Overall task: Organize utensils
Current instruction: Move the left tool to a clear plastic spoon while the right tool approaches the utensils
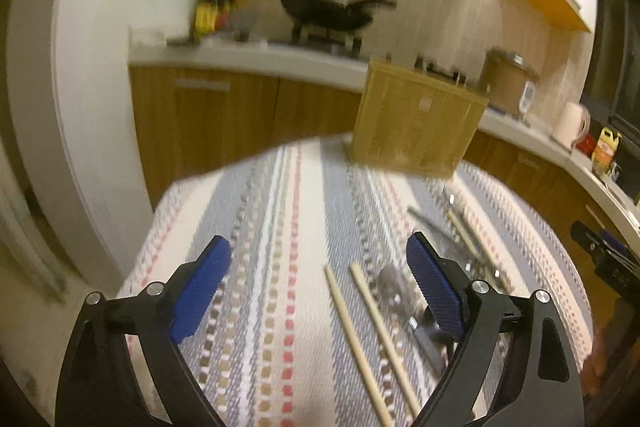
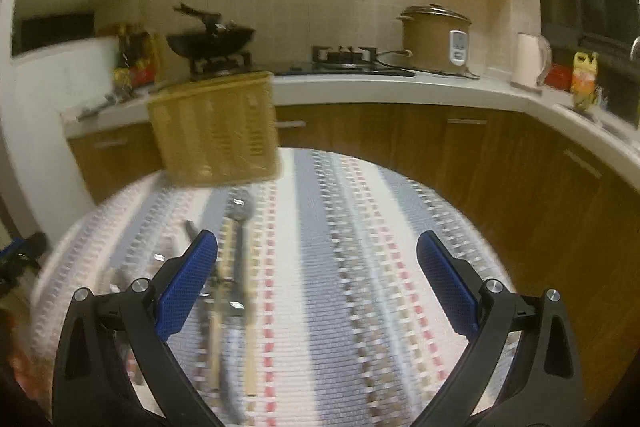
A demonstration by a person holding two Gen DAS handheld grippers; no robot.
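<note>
With both my left gripper (image 1: 318, 285) and right gripper (image 2: 317, 285) spread wide and empty above the striped woven tablecloth (image 1: 256, 227), the pale wooden chopsticks (image 1: 356, 343) and blurred metal cutlery (image 2: 236, 267) lie loose between them. At the cloth's far edge stands the slatted bamboo utensil holder (image 1: 416, 123). My worry is that thin sticks lying side by side could roll or cross, so a pinch might grab two or slip.

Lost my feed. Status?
Left gripper, right gripper open, empty. Chopsticks, spoon loose on tablecloth. Basket beyond, path clear.
</note>
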